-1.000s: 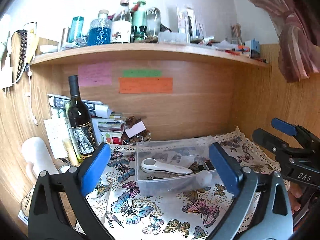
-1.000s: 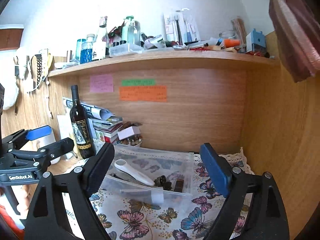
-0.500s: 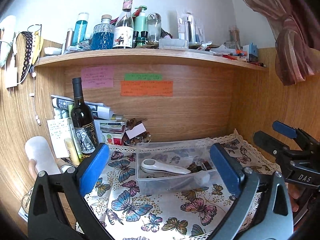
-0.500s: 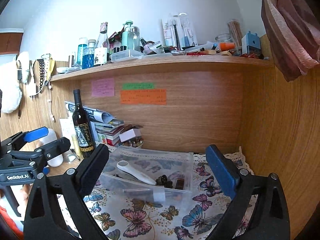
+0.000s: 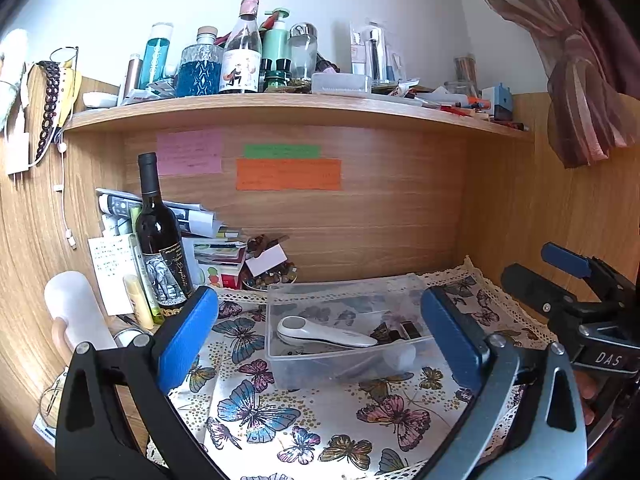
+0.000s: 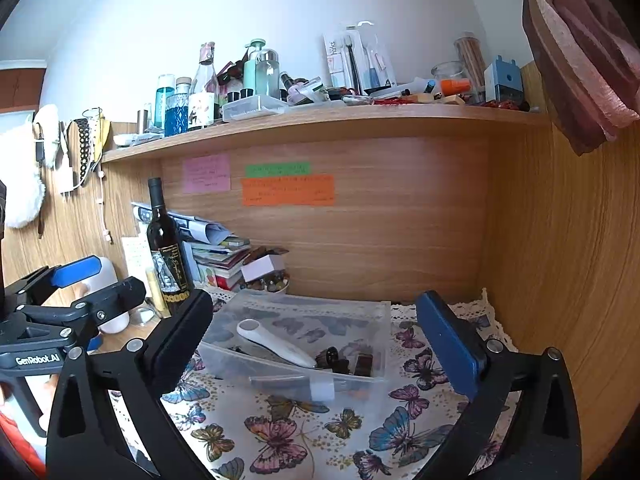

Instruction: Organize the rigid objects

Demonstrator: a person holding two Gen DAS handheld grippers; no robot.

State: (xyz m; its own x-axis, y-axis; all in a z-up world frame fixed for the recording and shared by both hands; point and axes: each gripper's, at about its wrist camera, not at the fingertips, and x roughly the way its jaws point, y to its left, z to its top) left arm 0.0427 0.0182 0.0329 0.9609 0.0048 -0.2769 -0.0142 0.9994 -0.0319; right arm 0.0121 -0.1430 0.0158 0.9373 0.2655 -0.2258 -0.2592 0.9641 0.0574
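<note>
A clear plastic bin (image 5: 280, 364) stands on a butterfly-print cloth (image 5: 256, 412) under a wooden shelf. In it lie a white handheld device (image 5: 324, 330) and a few small dark items (image 5: 400, 330). The bin (image 6: 260, 364), the device (image 6: 276, 344) and the dark items (image 6: 352, 362) show in the right wrist view too. My left gripper (image 5: 320, 340) is open and empty, held back from the bin's front. My right gripper (image 6: 316, 344) is open and empty, also short of the bin. Each gripper shows at the edge of the other's view.
A dark wine bottle (image 5: 158, 240) stands at the left by stacked papers and books (image 5: 216, 256). A bowl of small dark things (image 5: 272, 276) sits behind the bin. A white cylinder (image 5: 76, 312) is far left. The upper shelf (image 5: 280, 108) holds several bottles and clutter. A wooden wall (image 6: 560, 260) closes the right side.
Both grippers have drawn back and tilted up a little, so the bin sits lower and farther in both views. Nothing was picked up or moved.
</note>
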